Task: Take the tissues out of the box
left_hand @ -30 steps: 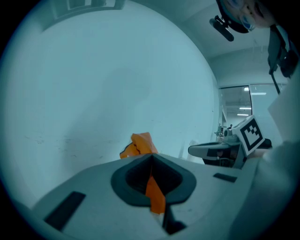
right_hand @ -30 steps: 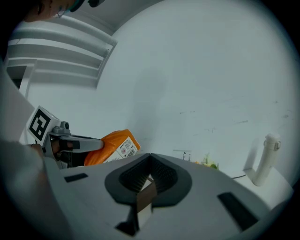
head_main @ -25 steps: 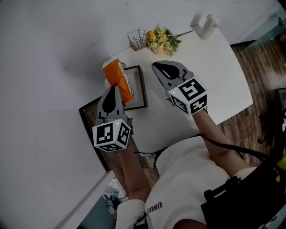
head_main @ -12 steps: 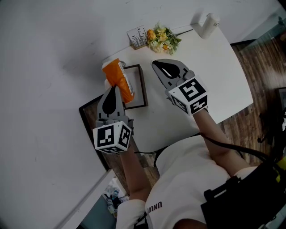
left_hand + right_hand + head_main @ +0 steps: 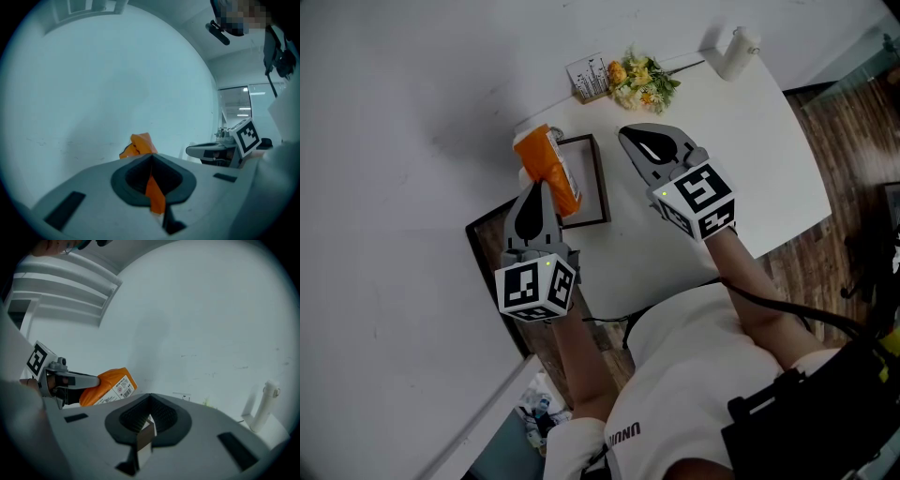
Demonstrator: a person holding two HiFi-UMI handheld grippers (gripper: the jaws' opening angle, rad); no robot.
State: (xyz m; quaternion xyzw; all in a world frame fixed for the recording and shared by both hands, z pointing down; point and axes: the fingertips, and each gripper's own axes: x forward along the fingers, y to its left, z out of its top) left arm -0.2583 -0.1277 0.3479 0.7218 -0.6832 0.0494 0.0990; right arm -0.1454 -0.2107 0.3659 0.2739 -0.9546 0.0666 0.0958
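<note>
The tissue pack (image 5: 548, 169) was orange with a white label (image 5: 120, 389). The table (image 5: 750, 141) was white, the frame (image 5: 598, 183) dark brown, the flowers (image 5: 642, 82) yellow and orange. The left gripper (image 5: 537, 187) and right gripper (image 5: 625, 137) were grey, with black-and-white square markers. The scrap (image 5: 146, 433) in the right gripper was brown and white.

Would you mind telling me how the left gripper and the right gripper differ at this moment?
The left gripper pinches the orange pack. The right gripper pinches a small brown-and-white piece that I cannot identify. The left gripper is at the box, while the right gripper is over the table beside the box. Both have their jaws shut on something.
</note>
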